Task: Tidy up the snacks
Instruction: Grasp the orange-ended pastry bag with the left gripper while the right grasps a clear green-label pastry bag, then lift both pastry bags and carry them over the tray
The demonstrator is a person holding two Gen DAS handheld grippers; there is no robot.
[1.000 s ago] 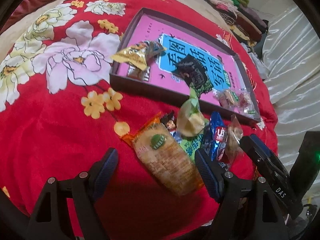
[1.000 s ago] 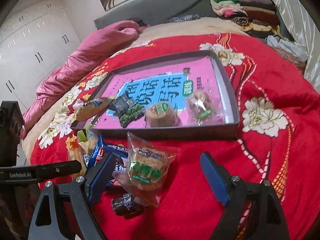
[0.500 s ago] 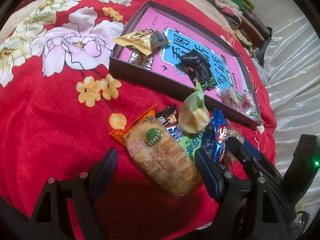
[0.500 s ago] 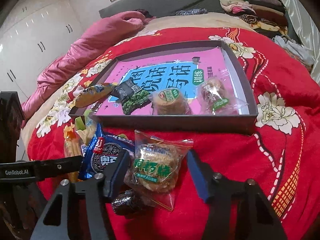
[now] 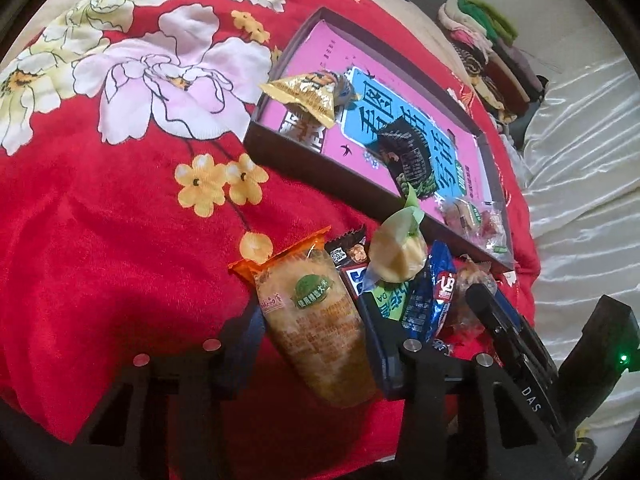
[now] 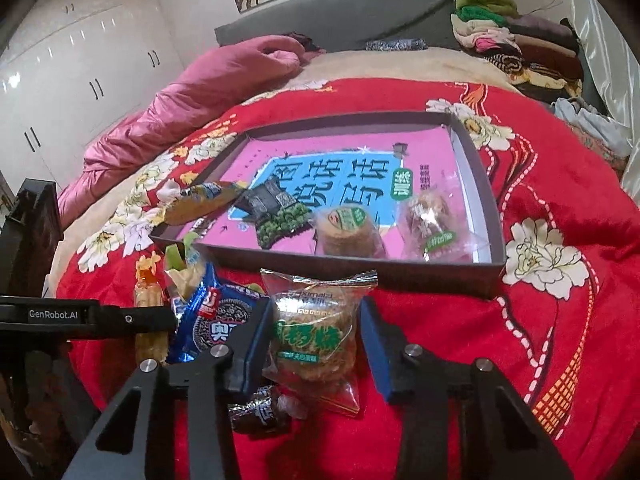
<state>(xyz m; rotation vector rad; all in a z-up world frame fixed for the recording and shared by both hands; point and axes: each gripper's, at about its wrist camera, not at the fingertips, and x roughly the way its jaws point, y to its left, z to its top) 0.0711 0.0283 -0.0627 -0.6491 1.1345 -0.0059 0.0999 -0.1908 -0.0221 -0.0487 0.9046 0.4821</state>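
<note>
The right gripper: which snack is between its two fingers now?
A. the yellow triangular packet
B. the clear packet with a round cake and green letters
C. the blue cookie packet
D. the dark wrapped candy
B: in the right wrist view the right gripper has its blue pads on both sides of the clear packet with the round cake; the blue cookie packet lies outside its left finger, on the red blanket.

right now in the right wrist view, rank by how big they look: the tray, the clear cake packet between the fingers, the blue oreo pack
1. tray
2. clear cake packet
3. blue Oreo pack, partly hidden, so its rank against the packet is unsure
</note>
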